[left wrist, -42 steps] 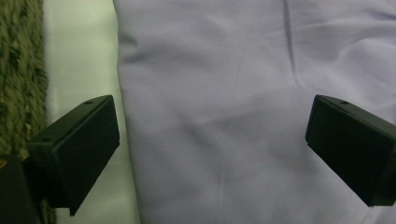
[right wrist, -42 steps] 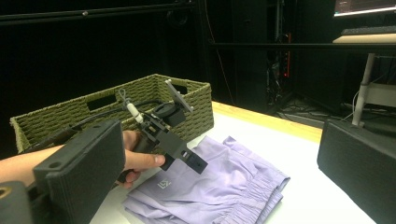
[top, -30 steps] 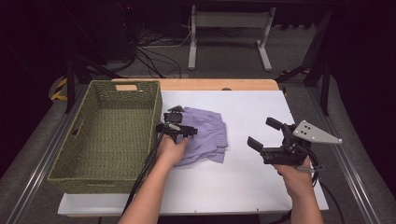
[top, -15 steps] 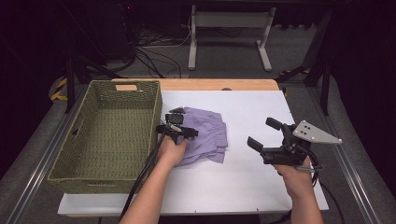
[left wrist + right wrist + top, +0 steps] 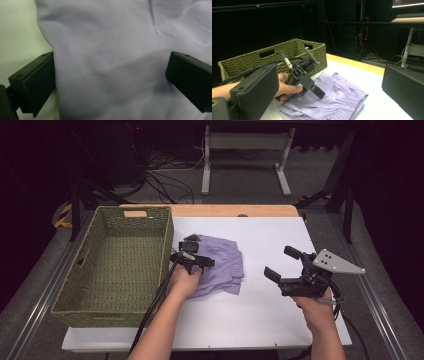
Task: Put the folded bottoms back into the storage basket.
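High view: both tongs, left [image 5: 196,256] on lilac cloth [image 5: 225,265], right [image 5: 282,264], spread, unmoved.

The left gripper [image 5: 196,261] and the hand [image 5: 184,281] that holds it cover the left part of the folded lilac cloth garment [image 5: 222,265], so its left edge is hidden from above. In the left gripper view, the garment [image 5: 120,57] runs past the top, right and bottom edges and looks soft and blurred. In the right gripper view, the woven olive-green basket [image 5: 262,60] is partly hidden behind a black jaw.
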